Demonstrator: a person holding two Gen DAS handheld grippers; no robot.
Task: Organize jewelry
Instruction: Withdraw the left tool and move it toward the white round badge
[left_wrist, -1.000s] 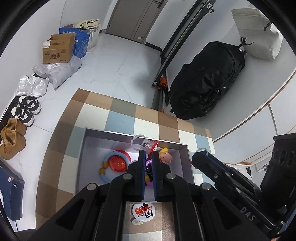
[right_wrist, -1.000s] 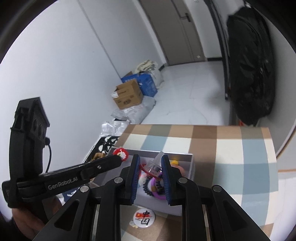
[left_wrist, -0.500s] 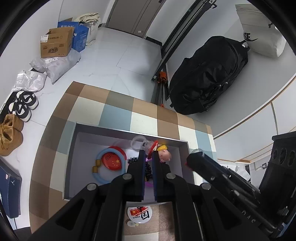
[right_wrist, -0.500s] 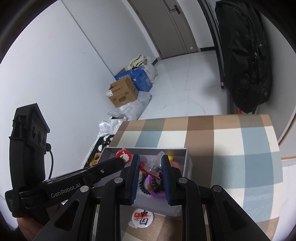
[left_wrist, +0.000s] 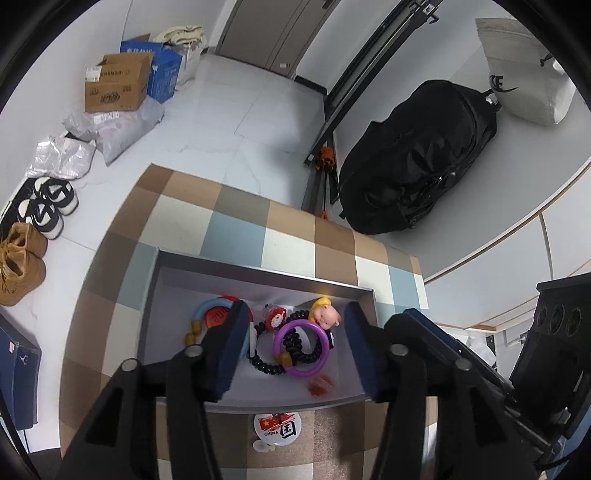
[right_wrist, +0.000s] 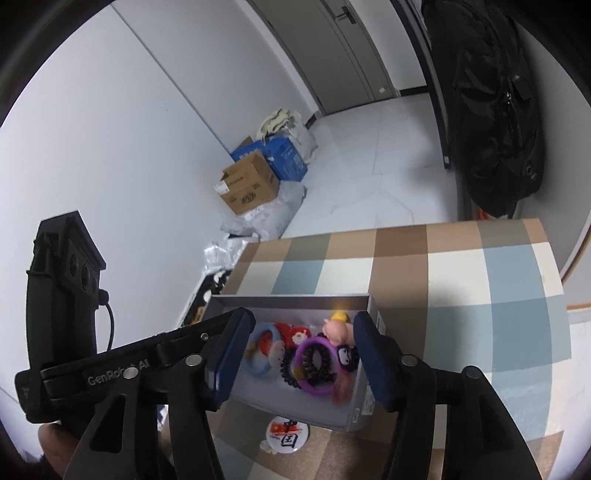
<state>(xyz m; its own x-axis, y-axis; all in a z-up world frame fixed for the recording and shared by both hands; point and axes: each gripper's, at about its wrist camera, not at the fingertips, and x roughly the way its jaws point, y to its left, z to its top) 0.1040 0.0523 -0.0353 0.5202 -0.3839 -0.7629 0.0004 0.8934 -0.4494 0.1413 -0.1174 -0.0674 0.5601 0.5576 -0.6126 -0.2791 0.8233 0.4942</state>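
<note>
Now both the left hand-held gripper (left_wrist: 293, 345) and the right hand-held gripper (right_wrist: 301, 356) hang wide apart, holding nothing, over the gray box (left_wrist: 258, 275). Inside lie a purple ring (left_wrist: 301, 349), black beads (left_wrist: 266, 363) and a doll head (left_wrist: 327, 314). A round badge (left_wrist: 277, 426) sits just outside on the checkered surface (left_wrist: 236, 229).

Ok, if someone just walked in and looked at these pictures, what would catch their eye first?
Probably the grey box on the checkered tabletop, packed with bright trinkets: a purple ring around a black coiled hair tie, and a doll head by the far wall. Both the left gripper and right gripper hang open over it, while a round China badge lies outside, in front.
</note>
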